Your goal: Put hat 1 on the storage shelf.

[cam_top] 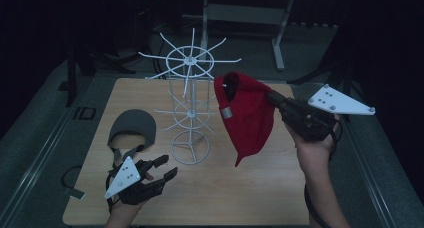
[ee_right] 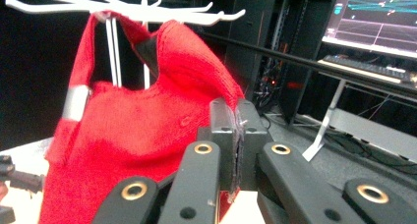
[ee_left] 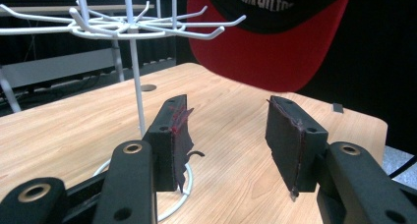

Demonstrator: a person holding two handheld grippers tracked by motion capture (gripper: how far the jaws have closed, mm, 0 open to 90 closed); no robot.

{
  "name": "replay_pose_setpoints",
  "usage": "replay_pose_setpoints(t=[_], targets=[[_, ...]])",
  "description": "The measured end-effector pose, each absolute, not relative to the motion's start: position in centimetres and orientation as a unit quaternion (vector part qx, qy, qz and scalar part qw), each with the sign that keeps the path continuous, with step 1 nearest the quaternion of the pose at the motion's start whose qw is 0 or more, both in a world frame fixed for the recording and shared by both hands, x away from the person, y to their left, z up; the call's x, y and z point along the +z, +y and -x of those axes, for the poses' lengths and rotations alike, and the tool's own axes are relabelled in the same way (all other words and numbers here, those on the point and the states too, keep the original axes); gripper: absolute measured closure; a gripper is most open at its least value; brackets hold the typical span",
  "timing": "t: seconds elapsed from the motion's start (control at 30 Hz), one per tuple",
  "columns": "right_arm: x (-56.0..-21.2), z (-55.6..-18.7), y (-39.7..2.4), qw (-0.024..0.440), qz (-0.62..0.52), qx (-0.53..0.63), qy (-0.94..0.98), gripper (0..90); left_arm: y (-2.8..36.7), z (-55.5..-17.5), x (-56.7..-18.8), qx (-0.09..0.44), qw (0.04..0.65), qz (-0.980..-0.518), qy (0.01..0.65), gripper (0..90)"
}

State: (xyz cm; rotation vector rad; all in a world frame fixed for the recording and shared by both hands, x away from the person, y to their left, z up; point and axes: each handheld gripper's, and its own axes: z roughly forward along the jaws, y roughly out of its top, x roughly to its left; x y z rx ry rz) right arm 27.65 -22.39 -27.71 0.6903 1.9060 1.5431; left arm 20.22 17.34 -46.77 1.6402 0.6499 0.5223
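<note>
Red cap [cam_top: 246, 113]: hangs in the air beside the white wire rack [cam_top: 190, 103], pinched at its edge by the right tongs [ee_right: 236, 135], clamped together on the fabric, likely for hooking onto a prong. Left tongs [ee_left: 228, 135]: apart, empty, low over the counter [cam_top: 210, 188] near a grey cap [cam_top: 132, 125]. Underbrim lettering shows, mirrored and unreadable.

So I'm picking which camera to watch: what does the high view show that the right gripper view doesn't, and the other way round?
High view alone: the grey cap lying on the table, the left tool open beside it, and the rack's ring base. Right gripper view alone: a lit monitor behind, and the right tool seen close, shut on the red cap's fabric. Both: the red cap at the white wire rack.
</note>
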Motion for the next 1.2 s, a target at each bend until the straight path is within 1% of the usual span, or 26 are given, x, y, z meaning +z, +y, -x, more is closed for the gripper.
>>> replay_pose_setpoints(t=[0.23,0.33,0.37,0.43,0.47,0.5,0.6,0.67,0.87,0.9,0.93,0.97,1.03,1.07,1.1,1.13,1.17,1.2], targets=[[-29.0,-27.2,-23.0,0.273,-0.257,0.586,0.719,88.1,17.7,-20.3,-47.3,0.223,0.604,-0.708,0.290,51.7],[-29.6,-26.9,-23.4,0.261,-0.256,0.590,0.720,85.8,17.9,-20.2,-47.6,0.222,0.604,-0.708,0.293,51.7],[-29.9,-26.8,-23.7,0.250,-0.255,0.593,0.722,80.1,18.0,-20.2,-47.7,0.221,0.604,-0.707,0.294,51.7],[-30.1,-26.7,-23.9,0.245,-0.255,0.594,0.723,78.6,18.0,-20.2,-47.7,0.222,0.602,-0.708,0.295,51.7],[-30.5,-26.5,-24.3,0.243,-0.254,0.593,0.725,73.4,18.1,-20.2,-47.8,0.221,0.602,-0.708,0.296,51.7],[-30.5,-26.5,-24.3,0.243,-0.254,0.593,0.725,73.4,18.1,-20.2,-47.8,0.221,0.602,-0.708,0.296,51.7],[-31.2,-26.0,-25.3,0.241,-0.257,0.595,0.722,68.9,18.3,-20.3,-48.0,0.222,0.598,-0.710,0.299,51.7],[-31.3,-26.0,-25.6,0.242,-0.259,0.594,0.722,68.4,18.4,-20.3,-48.1,0.222,0.596,-0.710,0.302,51.7],[-32.4,-25.6,-27.7,0.241,-0.281,0.590,0.718,60.7,18.8,-20.3,-48.6,0.223,0.593,-0.709,0.310,51.7],[-32.9,-25.7,-28.3,0.241,-0.288,0.586,0.718,56.6,18.9,-20.4,-48.6,0.224,0.591,-0.710,0.312,51.7],[-32.9,-25.7,-28.3,0.241,-0.288,0.586,0.718,56.6,18.9,-20.4,-48.7,0.223,0.591,-0.709,0.314,51.7],[-33.2,-25.7,-28.5,0.243,-0.293,0.582,0.718,54.3,19.0,-20.4,-48.8,0.222,0.591,-0.709,0.314,51.7],[-33.8,-25.8,-28.9,0.246,-0.302,0.573,0.721,47.1,19.1,-20.4,-48.9,0.224,0.588,-0.710,0.316,51.7],[-33.8,-25.8,-28.9,0.246,-0.302,0.573,0.721,47.1,19.1,-20.4,-48.9,0.224,0.588,-0.710,0.316,51.7],[-34.9,-25.9,-29.5,0.241,-0.307,0.567,0.725,38.9,19.4,-20.4,-49.1,0.226,0.587,-0.709,0.320,51.8],[-35.3,-25.9,-29.7,0.241,-0.309,0.561,0.729,36.9,19.6,-20.5,-49.2,0.227,0.584,-0.709,0.323,51.8],[-35.3,-25.9,-29.7,0.241,-0.309,0.561,0.729,36.9,19.6,-20.5,-49.2,0.227,0.584,-0.709,0.323,51.8],[-35.7,-26.0,-29.8,0.248,-0.309,0.557,0.730,34.6,19.7,-20.5,-49.3,0.229,0.583,-0.709,0.324,51.8]])
